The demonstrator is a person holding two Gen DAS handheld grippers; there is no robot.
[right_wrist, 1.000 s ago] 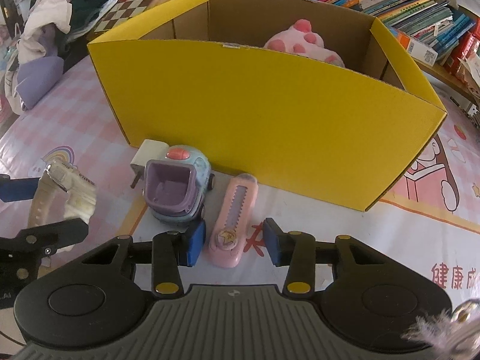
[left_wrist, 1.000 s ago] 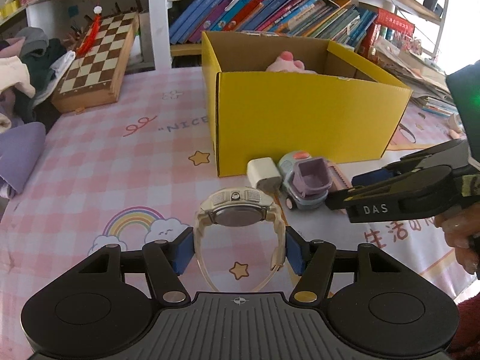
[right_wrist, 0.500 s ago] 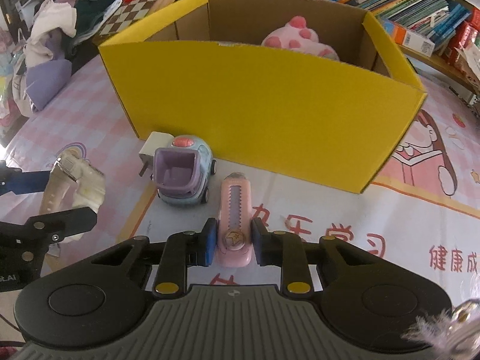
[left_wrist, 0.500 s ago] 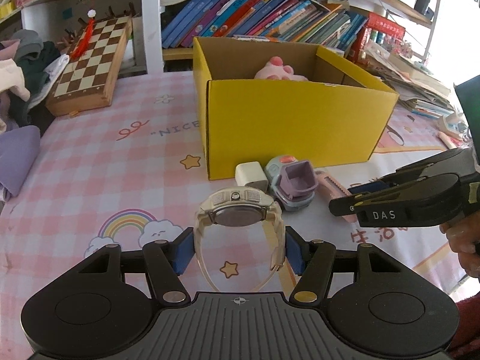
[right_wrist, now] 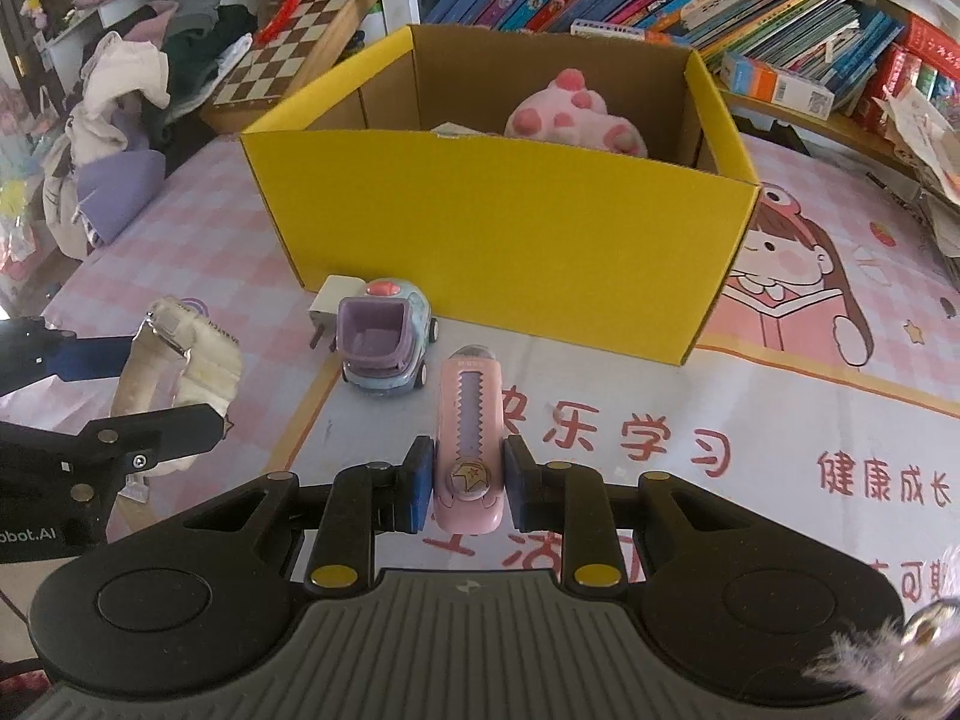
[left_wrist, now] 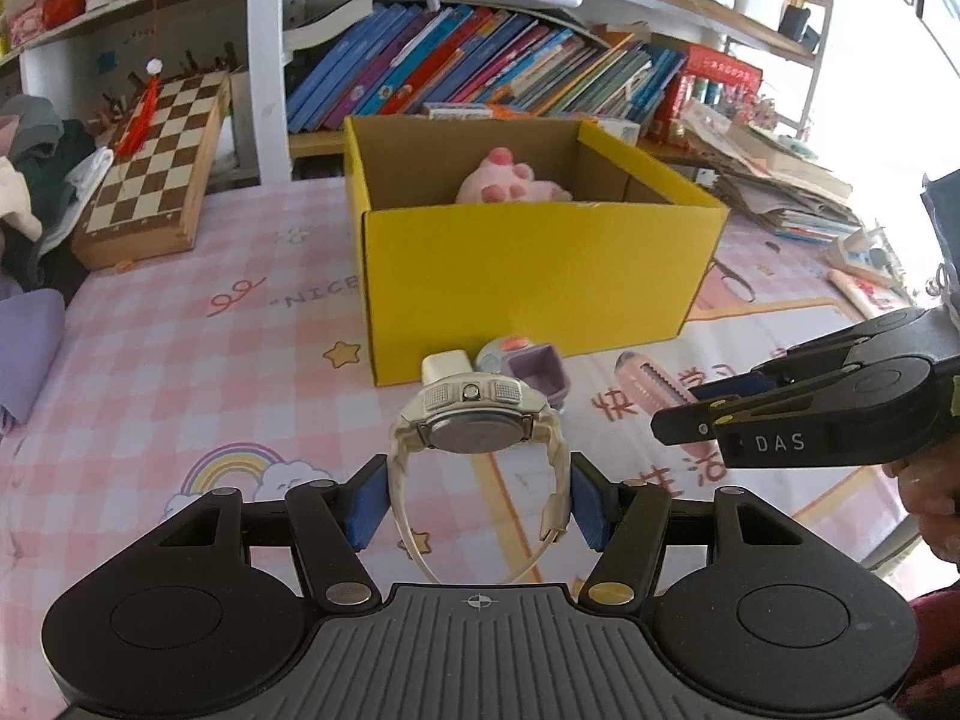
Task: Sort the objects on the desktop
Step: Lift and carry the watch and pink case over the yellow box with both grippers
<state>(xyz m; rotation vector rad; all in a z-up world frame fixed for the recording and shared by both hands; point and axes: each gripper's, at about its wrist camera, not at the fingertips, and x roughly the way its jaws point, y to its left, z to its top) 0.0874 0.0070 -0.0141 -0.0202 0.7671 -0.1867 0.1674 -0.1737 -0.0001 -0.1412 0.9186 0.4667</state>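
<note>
Both grippers have lifted clear of the pink checked worktop [left_wrist: 180, 360] since a second ago, freeing two items for the yellow cardboard box [right_wrist: 510, 228]. The left gripper [left_wrist: 477, 501] fingers clamp a cream rubbery watch [left_wrist: 474, 426]; the right gripper [right_wrist: 468, 483] fingers have closed on a smooth, oblong pink utility knife [right_wrist: 468, 444].

1. Worktop [left_wrist: 180, 360]: covered with a pink checked cloth bearing cartoon prints.
2. Yellow box [right_wrist: 498, 210]: stands on it, open-topped.
3. Toy car [right_wrist: 384, 339] and white plug [right_wrist: 333, 300]: just before the box's front wall, side by side.
4. Chessboard [left_wrist: 156, 162]: at the far left edge, tilted.
5. Clothes [right_wrist: 126, 120]: heaped at the left edge.
</note>
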